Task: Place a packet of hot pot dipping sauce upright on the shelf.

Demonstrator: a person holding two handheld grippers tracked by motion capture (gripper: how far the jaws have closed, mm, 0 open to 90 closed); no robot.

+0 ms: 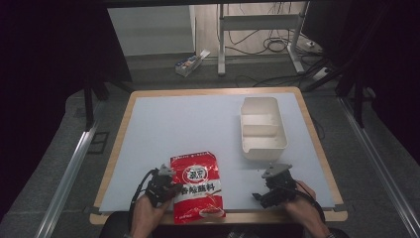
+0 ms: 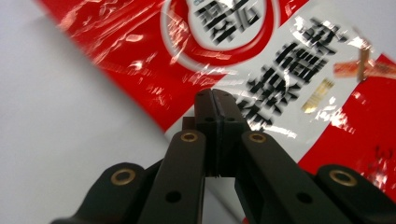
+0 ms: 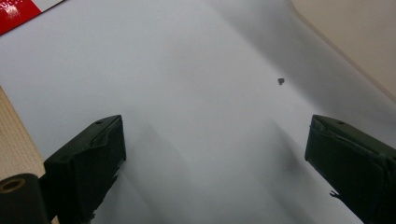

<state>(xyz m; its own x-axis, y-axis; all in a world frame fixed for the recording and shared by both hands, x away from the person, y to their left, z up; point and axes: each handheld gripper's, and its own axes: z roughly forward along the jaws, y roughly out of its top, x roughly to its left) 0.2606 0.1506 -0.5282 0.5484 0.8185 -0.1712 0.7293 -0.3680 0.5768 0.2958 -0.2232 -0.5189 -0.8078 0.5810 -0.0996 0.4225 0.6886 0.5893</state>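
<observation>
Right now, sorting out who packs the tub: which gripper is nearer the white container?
Right. The right gripper sits just below the white container; the left gripper is across the red packet.

A pouch (image 1: 198,186) lies flat on the mat (image 1: 188,124) that covers the table (image 1: 126,106), at the near edge and a little left of the middle. The left gripper (image 1: 166,187) sits just beside the pouch's left edge, its jaws pressed together at that edge, possibly with the edge pinched between them; the close view (image 2: 215,100) is too blurred to be sure. The right gripper (image 1: 270,191) rests well to the right of the pouch, near the table's front edge, its jaws spread wide above bare mat (image 3: 201,93). A tray (image 1: 262,128) stands on the mat farther back, on the right side, behind the right gripper. A small box (image 1: 190,63) lies on the floor beyond the table.
</observation>
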